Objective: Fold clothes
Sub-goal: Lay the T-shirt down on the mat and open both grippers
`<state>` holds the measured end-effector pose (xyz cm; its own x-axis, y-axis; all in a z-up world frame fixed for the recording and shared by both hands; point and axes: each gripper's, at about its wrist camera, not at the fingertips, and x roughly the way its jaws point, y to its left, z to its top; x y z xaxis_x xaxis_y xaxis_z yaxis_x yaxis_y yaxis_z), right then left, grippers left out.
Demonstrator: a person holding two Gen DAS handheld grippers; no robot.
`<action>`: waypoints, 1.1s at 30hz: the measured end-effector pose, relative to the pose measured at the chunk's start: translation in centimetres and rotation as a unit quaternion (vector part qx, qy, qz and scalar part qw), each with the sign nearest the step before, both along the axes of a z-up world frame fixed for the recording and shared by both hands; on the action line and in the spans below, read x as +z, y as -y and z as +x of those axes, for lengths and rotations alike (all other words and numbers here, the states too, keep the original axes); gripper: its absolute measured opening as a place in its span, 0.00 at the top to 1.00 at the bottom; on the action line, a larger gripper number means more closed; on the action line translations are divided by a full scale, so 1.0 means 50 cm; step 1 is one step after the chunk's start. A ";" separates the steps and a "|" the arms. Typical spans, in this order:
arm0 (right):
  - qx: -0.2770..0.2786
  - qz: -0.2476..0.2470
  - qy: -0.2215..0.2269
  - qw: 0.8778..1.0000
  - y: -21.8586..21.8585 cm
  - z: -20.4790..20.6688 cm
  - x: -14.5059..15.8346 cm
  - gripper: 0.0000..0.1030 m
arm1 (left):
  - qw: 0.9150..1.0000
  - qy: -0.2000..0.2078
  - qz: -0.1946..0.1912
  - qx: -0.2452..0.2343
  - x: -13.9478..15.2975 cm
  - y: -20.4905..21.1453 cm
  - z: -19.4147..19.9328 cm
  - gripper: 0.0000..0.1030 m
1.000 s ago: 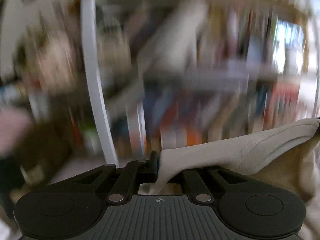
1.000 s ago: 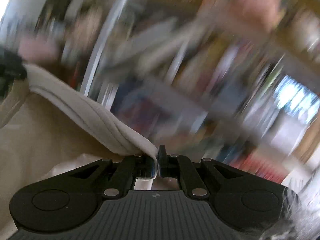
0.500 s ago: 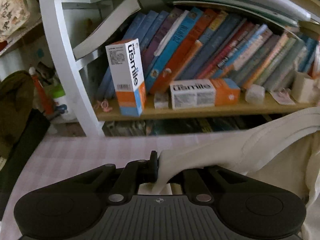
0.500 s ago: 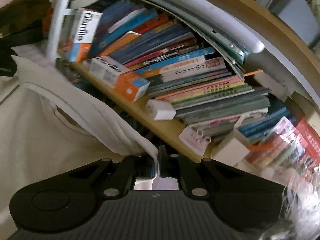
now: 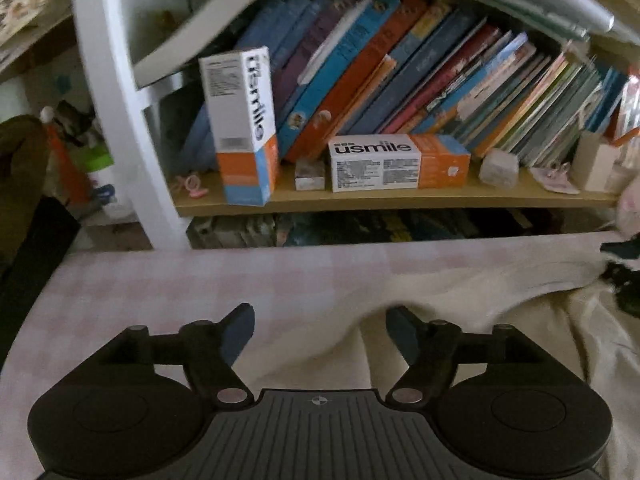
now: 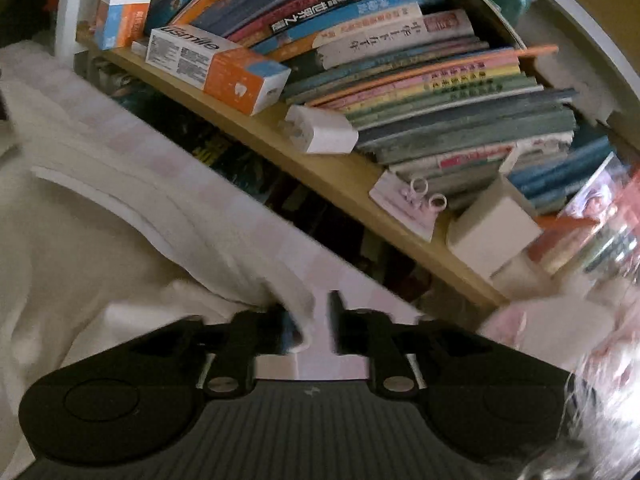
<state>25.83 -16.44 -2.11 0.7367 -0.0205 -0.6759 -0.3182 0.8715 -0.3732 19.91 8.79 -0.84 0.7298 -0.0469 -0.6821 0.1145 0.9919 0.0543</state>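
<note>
A single cream garment [image 5: 460,304] is spread over a pink checked tablecloth [image 5: 168,292]. In the left wrist view its edge is seen lying between and ahead of the widely parted fingers of the left gripper [image 5: 320,332], which is not closed on it. In the right wrist view the same garment [image 6: 80,240] is bunched to the left, and a fold is draped against the left finger of the right gripper [image 6: 308,328]; a narrow gap is kept between the jaws, so the cloth is not pinched. Two usmile boxes are counted on the wooden shelf [image 5: 400,200] behind the table: one upright box [image 5: 244,128] and one flat box [image 5: 396,162]. A row of leaning books [image 5: 420,80] is seen behind them.
</note>
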 end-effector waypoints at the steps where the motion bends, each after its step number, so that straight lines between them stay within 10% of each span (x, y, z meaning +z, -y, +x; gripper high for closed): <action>1: 0.003 0.006 0.004 1.000 0.007 -0.012 0.004 0.62 | 1.000 0.000 0.000 -0.002 0.007 -0.009 -0.016 0.27; 16: 0.008 0.122 0.025 0.992 0.033 -0.351 0.070 0.24 | 0.999 0.038 -0.030 0.014 0.032 0.015 -0.342 0.16; 33: -0.047 0.131 -0.013 0.990 0.021 -0.544 -0.010 0.26 | 0.998 -0.009 0.050 0.024 -0.009 0.072 -0.442 0.16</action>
<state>-1.40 -17.48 -2.63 0.7221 0.0916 -0.6857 -0.2385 0.9634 -0.1225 -2.21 5.17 -1.26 0.7169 0.0573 -0.6948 0.0682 0.9861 0.1518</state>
